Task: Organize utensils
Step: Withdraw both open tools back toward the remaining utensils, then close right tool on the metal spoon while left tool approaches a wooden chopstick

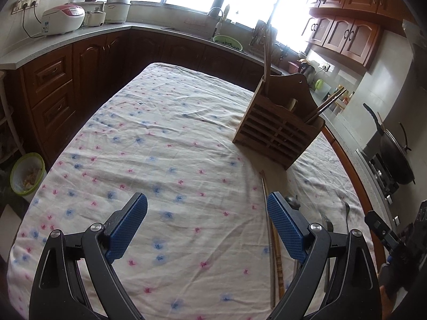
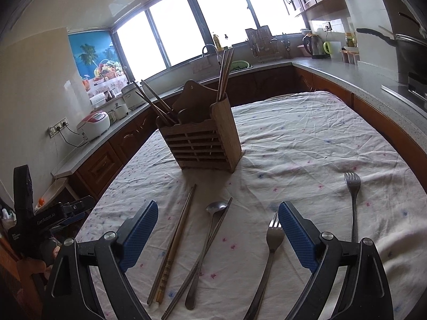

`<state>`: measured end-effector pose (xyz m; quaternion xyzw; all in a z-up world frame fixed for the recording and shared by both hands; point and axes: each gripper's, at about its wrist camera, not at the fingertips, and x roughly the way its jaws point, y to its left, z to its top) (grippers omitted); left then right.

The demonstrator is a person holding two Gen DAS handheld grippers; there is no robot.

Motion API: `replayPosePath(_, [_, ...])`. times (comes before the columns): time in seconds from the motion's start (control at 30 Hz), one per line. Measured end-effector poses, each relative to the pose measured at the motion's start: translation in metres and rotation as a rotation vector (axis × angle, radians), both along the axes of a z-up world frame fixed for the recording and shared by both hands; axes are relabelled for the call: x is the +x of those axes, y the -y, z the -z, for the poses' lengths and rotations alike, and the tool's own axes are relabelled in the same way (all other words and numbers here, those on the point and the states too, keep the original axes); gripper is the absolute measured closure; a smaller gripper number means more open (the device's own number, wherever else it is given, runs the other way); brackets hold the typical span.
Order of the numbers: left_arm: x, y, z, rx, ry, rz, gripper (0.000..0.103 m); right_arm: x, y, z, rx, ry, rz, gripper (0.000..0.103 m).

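Both tools gape empty; only the right tool (image 2: 217, 236) view shows the spoon (image 2: 210, 220) whole.

No legible text on anything.

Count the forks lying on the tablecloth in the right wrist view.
2. One fork lies just inside the right hand-held gripper's right finger; the other fork lies farther right. None visible in the wooden holder, though its contents are partly hidden.
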<state>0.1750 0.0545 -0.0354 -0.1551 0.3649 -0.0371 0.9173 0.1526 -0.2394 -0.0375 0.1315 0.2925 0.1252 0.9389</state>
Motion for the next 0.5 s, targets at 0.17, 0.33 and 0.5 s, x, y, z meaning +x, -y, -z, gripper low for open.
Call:
replayPosePath(0.17, [0.006, -0.003, 0.009, -0.004, -0.031, -0.008, 0.010, 0.009, -0.016, 0.010, -0.044, -0.035, -0.036, 0.019])
replayPosePath(0.33, [0.013, -0.002, 0.016, -0.004, -0.061, -0.006, 0.010, 0.030, -0.033, 0.029, -0.066, -0.117, -0.083, 0.055])
replayPosePath(0.5, [0.023, 0.003, 0.021, 0.006, -0.090, 0.008, 0.010, 0.050, -0.050, 0.046, -0.092, -0.184, -0.132, 0.073])
